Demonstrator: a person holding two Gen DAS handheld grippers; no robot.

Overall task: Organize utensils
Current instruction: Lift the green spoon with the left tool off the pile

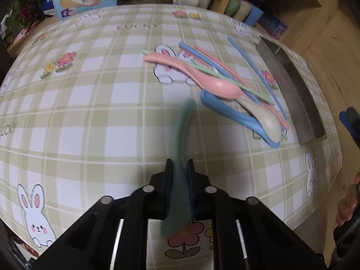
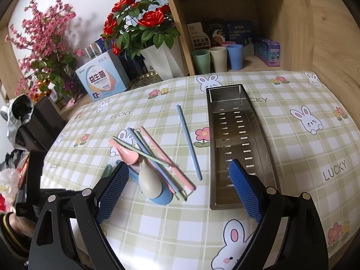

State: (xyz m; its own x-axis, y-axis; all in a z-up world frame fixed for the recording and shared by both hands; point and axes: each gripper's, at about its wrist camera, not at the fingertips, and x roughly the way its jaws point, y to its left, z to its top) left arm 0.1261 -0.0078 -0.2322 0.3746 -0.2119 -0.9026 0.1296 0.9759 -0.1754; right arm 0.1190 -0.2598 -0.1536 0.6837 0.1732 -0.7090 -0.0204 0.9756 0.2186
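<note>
The left gripper (image 1: 180,168) has its jaws clamped on a green spoon (image 1: 180,139), gripped along the handle so its long axis runs straight out ahead, the far end blurred and lifted off the table (image 1: 90,112). From these jaws the steel tray (image 2: 236,139) lies ahead and to the right, beyond the remaining pile; its long axis runs roughly parallel to the held spoon, so the spoon probably needs little turning, only a carry across the pile.

The right gripper (image 2: 180,186) hovers with its jaws wide apart and nothing between them, one blue textured pad at the near end of the tray and the other just beside the pile. It is the nearer hand to both the tray and the loose utensils.

The tray is a long, narrow, brushed-metal trough with rows of slots in its floor, and holds nothing. The pile is matte, smooth plastic: a pink spoon (image 2: 128,156), a beige speckled spoon (image 2: 148,180) lying on a blue spoon (image 2: 162,198), with thin pink, blue and green chopsticks (image 2: 157,155) crossing over them. One blue chopstick (image 2: 189,141) lies apart, between pile and tray, its length nearly along the tray's. The table wears a glossy checked cloth printed with rabbits.
</note>
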